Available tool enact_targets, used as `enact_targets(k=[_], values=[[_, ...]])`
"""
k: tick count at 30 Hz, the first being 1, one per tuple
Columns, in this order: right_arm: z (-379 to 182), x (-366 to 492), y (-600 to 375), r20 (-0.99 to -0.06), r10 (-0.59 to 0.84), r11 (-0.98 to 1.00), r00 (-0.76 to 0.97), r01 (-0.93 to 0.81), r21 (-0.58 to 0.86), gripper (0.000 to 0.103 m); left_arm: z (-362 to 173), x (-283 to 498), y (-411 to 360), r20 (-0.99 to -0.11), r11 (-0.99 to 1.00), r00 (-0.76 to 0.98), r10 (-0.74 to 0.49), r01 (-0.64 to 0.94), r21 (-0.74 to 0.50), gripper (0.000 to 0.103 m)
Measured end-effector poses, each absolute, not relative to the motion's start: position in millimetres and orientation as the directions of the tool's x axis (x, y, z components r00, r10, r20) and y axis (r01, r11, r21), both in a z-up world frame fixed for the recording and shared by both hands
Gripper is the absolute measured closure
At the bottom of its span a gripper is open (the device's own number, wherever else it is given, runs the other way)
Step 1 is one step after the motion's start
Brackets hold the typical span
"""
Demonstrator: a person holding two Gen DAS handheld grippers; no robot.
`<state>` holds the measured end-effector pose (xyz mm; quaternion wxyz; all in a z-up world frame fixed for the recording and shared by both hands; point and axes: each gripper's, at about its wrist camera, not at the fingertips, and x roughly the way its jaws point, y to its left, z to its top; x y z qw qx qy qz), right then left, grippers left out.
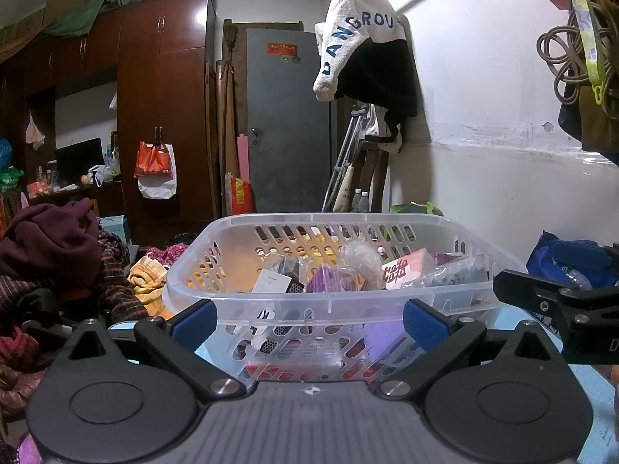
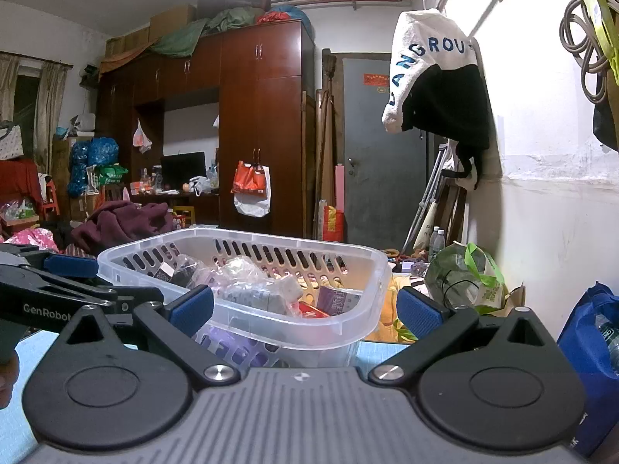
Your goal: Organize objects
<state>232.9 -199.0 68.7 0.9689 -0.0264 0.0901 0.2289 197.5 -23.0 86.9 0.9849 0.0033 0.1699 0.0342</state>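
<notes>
Open left claw (image 1: 309, 323) facing basket (image 1: 271, 303)

Your left tongs (image 1: 309, 319) are spread wide, blue pads apart and level, gripping nothing. Your right tongs (image 2: 305, 309) are spread just as wide, also gripping nothing. The two sit side by side, near each other, each visible at the other view's edge.

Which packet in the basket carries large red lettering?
The pale pink box at the right side of the clear basket, behind the grey speckled bag. The purple packet and the white card beside it show no red letters.
</notes>
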Motion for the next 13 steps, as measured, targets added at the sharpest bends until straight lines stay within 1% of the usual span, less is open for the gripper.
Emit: enact_targets(k=[13], values=[[66.3, 232.7, -199.1, -0.193, 0.437, 0.894, 0.879, -0.447, -0.011, 0.000, 85.7, 199.6, -25.2, -0.334, 0.998, 0.941, 0.064, -0.063, 0.014, 0.000]])
